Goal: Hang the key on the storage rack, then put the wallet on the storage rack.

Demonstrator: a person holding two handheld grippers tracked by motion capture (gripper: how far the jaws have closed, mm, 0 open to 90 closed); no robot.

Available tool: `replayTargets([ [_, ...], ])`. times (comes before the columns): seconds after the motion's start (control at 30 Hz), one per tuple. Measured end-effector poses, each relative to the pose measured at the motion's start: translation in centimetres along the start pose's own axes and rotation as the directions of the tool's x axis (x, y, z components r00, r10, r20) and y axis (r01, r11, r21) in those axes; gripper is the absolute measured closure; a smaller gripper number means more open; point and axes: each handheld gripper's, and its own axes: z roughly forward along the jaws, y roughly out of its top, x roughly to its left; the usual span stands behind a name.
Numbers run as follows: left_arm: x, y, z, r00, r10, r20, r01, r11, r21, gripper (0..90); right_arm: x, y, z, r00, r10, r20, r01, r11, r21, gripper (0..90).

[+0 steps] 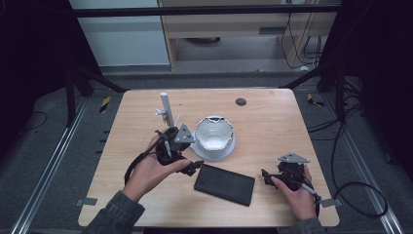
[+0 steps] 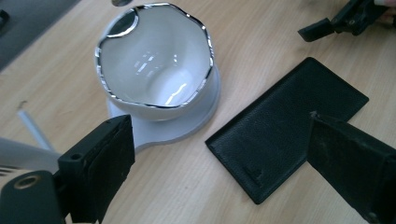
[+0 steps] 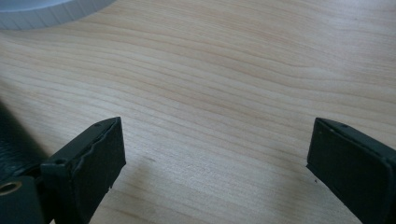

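Lower right of the high view, the right hand-held gripper (image 1: 267,176) rests low on the counter (image 1: 272,122), jaws wide apart over bare wood, likely parked. Lower centre lies a flat black wallet (image 1: 224,184), just beside its tips. The left hand-held gripper (image 1: 194,166), left of centre, is open too and holds nothing, aimed between wallet and bowl (image 1: 213,132). The white, silver-rimmed bowl is empty and sits on a pale saucer (image 1: 214,152). Behind, a white post (image 1: 165,107) stands upright
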Motion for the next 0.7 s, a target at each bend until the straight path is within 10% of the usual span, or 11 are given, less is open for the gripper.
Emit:
replayTargets([
  [0.43,-1.8,-6.0,4.7,0.9954,-0.075,0.059,0.077,0.9967,-0.027,12.1,1.1,-0.1,-2.2,0.999,-0.037,-0.024,0.035,0.998,-0.06,8.5],
  [0.7,-1.7,-9.3,5.5,0.9902,-0.11,0.086,0.11,0.9939,0.009,38.0,2.5,0.5,-3.2,0.9932,-0.094,-0.068,0.087,0.99,-0.109,25.9],
])
